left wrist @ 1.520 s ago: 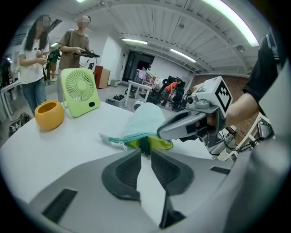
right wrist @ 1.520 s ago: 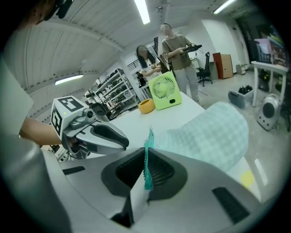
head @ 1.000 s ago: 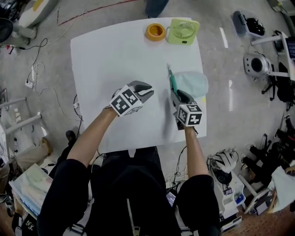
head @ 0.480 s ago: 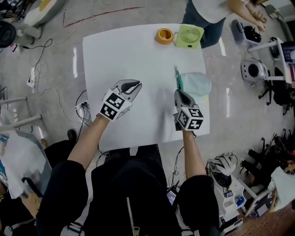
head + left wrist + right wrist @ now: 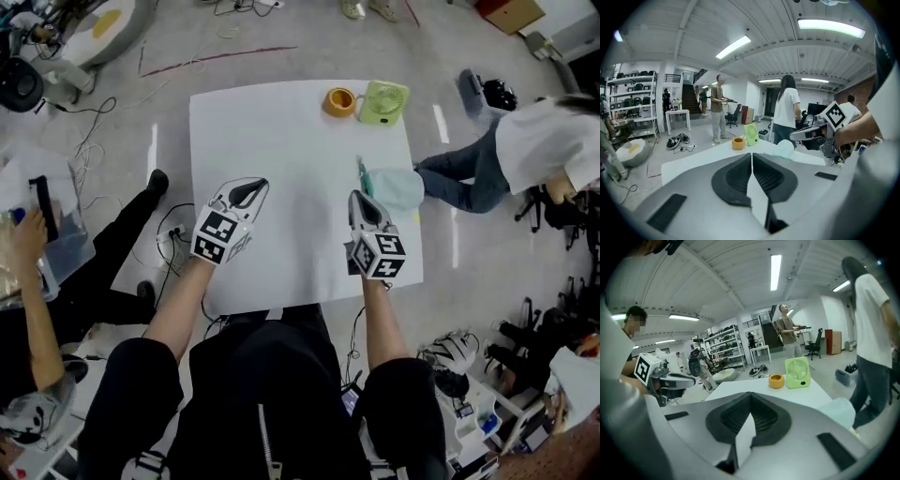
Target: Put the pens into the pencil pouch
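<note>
The left gripper (image 5: 250,188) and the right gripper (image 5: 362,199) are hovering over the white square table (image 5: 281,131). Both are clenched on nothing, their jaws having just been closing. A green pen (image 5: 362,175) is lying against the left edge of the pale teal fabric pouch (image 5: 397,187), just beyond the right gripper.

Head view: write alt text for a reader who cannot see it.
A person holds the left gripper and right gripper, both shut and empty, over a white table. A green pen lies at the edge of a pale green pencil pouch ahead; an orange bowl and green fan stand beyond.
</note>
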### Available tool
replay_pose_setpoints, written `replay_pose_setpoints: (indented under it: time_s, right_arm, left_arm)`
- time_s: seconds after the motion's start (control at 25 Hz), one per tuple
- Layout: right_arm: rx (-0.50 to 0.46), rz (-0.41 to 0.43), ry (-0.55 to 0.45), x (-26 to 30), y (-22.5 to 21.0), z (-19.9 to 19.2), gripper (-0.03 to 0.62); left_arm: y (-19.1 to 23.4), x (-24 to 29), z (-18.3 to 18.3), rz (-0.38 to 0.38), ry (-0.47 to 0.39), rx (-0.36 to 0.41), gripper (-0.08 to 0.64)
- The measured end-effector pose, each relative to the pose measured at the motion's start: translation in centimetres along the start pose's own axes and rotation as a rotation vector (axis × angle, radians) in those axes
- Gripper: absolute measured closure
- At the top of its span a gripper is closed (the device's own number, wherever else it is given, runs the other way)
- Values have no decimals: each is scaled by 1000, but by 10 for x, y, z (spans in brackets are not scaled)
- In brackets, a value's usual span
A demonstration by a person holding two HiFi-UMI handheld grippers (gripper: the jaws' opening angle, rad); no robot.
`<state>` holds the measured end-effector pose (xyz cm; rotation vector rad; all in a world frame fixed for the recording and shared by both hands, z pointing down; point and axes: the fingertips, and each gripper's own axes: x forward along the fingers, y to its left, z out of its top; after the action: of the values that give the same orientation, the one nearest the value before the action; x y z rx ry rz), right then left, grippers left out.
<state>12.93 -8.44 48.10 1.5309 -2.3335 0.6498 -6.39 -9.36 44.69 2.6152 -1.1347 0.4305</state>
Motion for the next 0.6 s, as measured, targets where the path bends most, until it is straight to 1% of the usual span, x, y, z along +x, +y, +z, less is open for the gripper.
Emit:
replay_pose_setpoints:
  time_s: [0.28, 0.48, 0.6]
  right_arm:
    - [-50, -10, -107, -25, 29, 44, 583]
    - [-66, -37, -166, -46, 43, 62, 583]
    - [-76, -57, -188, -52, 49, 68, 583]
  left_arm:
    - [4, -32, 43, 20, -103, 16, 531]
    - [6, -56, 64, 27, -166, 29, 531]
    - [11, -64, 69, 26, -187, 30, 531]
